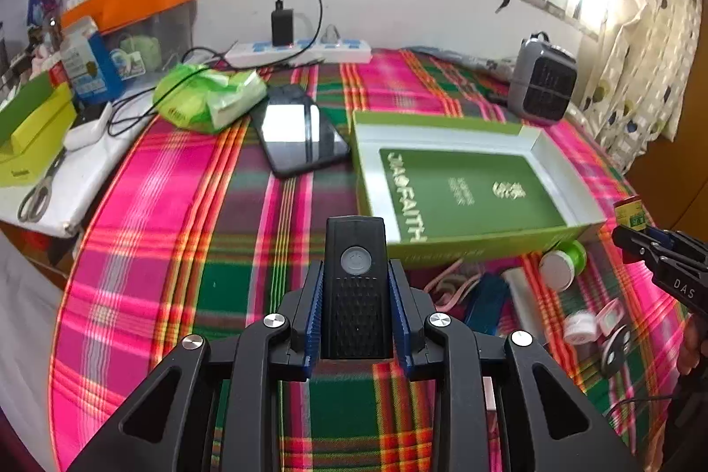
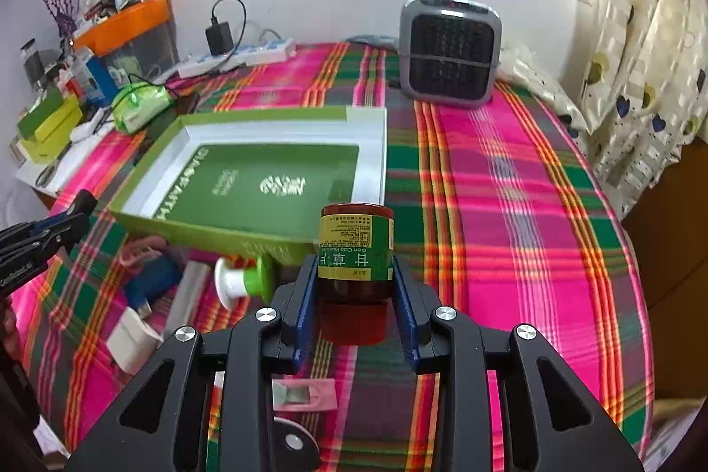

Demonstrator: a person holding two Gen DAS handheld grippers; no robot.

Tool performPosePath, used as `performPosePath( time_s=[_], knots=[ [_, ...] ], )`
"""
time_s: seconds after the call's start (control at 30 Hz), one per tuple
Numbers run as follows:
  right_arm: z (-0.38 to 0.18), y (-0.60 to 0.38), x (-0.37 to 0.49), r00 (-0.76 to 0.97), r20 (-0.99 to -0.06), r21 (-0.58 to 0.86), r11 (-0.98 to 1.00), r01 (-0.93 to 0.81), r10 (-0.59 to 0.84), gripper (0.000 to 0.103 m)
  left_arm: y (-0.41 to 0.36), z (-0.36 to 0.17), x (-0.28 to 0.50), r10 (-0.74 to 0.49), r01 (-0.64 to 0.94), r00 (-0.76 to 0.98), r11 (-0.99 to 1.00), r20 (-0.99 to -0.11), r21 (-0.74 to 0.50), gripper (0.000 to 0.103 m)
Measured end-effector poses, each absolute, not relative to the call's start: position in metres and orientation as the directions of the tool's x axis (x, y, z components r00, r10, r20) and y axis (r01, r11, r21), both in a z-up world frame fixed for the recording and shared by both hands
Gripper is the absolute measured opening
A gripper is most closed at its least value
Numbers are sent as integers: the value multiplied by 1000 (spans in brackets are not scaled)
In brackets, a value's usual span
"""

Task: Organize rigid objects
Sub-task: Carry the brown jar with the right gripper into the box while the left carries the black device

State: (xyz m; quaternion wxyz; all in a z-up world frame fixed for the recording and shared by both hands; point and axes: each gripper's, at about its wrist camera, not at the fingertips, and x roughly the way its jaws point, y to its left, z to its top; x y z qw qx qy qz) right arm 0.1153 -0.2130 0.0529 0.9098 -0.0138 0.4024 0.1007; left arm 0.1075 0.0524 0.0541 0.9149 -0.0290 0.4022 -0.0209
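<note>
At lower centre of its view, the left gripper (image 1: 356,286) is clamping a black device (image 1: 356,286) with a round button above the plaid cloth (image 1: 177,251). The right gripper (image 2: 356,286) is squeezing a brown jar (image 2: 356,251) with a green label at centre frame. The open green box (image 1: 464,184) is lying just beyond both, small clutter (image 2: 177,295) sitting along its near wall.

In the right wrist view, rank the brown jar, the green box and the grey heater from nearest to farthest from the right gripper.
1. Brown jar: clamped between the right gripper's fingers, dead ahead.
2. Green box: open on the plaid cloth, just beyond the jar and to the left.
3. Grey heater: farthest, upright by the wall under the window, slightly right.
</note>
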Motion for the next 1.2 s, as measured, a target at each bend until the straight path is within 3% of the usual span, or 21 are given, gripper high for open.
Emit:
performPosePath(
  time_s=[0.63, 1.2],
  knots=[
    [73, -195, 181, 627, -751, 58, 967, -248, 206, 33, 29, 73, 177, -122, 90, 659, 993, -742, -83, 26],
    [38, -178, 243, 538, -815, 80, 961, -263, 215, 33, 11, 43, 239, -108, 90, 601, 994, -792, -67, 26]
  ],
)
